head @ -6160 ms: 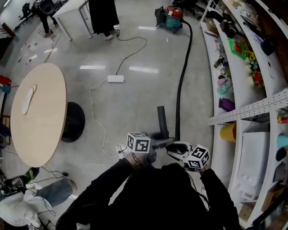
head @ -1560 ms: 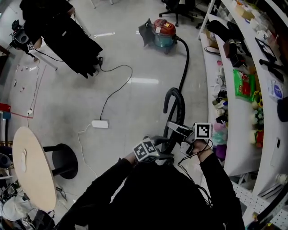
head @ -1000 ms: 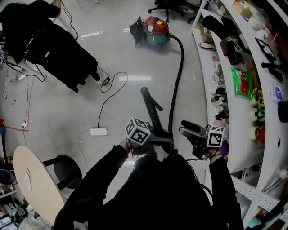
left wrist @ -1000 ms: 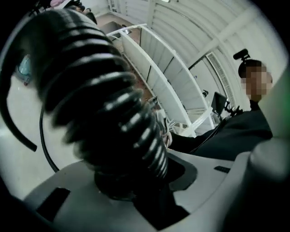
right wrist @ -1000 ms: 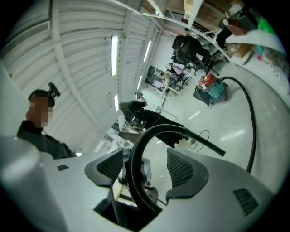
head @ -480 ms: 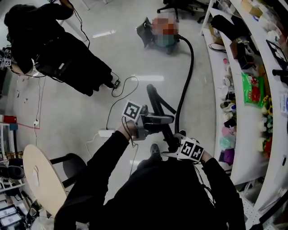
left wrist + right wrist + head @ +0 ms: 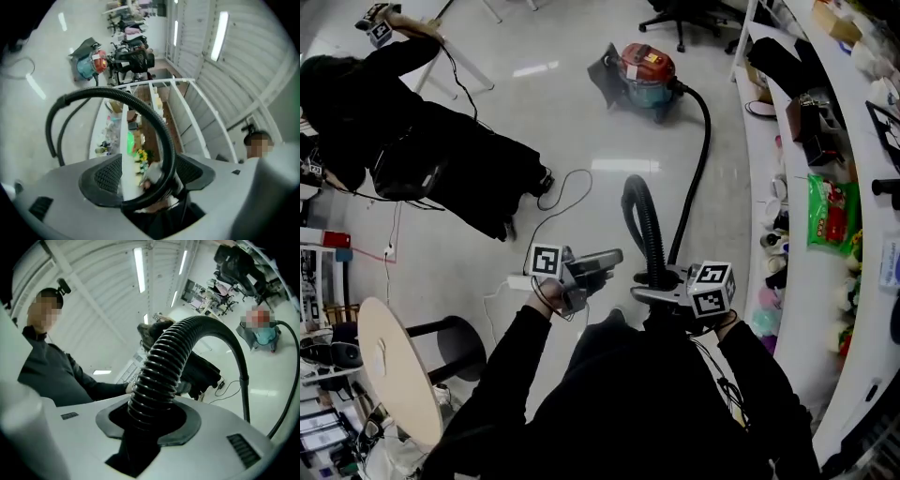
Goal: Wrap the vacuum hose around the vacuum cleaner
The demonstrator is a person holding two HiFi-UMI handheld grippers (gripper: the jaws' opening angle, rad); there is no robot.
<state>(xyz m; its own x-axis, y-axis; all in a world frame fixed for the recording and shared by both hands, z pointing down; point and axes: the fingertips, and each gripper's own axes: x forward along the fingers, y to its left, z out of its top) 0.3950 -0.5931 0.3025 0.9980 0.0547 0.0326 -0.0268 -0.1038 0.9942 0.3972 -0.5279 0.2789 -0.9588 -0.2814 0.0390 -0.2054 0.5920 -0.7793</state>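
Vacuum hose (image 7: pixel 652 230) takes up the longest stretch of the scene. It leaves the vacuum cleaner (image 7: pixel 645 67), runs down the floor (image 7: pixel 581 131) as a smooth dark line, and rises near the person into a ribbed arch. The arch is there because that end is lifted clear of the floor, probably so the slack can be gathered and carried back to the machine. None of the hose lies around the cleaner's body yet, so I judge the wrapping itself has not begun.

The cleaner stands well away from the person, upright on the floor, with the hose plugged into its side. Whoever does the wrapping will likely have to walk the loop over to it.

The right hand-held gripper (image 7: pixel 647 292) points level and has just been closing. Its jaws now clamp the ribbed section, which fills the gap between them in the right gripper view. That grip is what holds the arch up.

The left hand-held gripper (image 7: pixel 609 261) sits just beside the arch and has just been opening. Its jaws stand wide apart with nothing pressed between the pads. In the left gripper view the hose only curves across ahead of them. It looks freed so it can take a new hold further along.

A thin cable (image 7: pixel 572 187) trails loosely on the floor near the hose and could snag.
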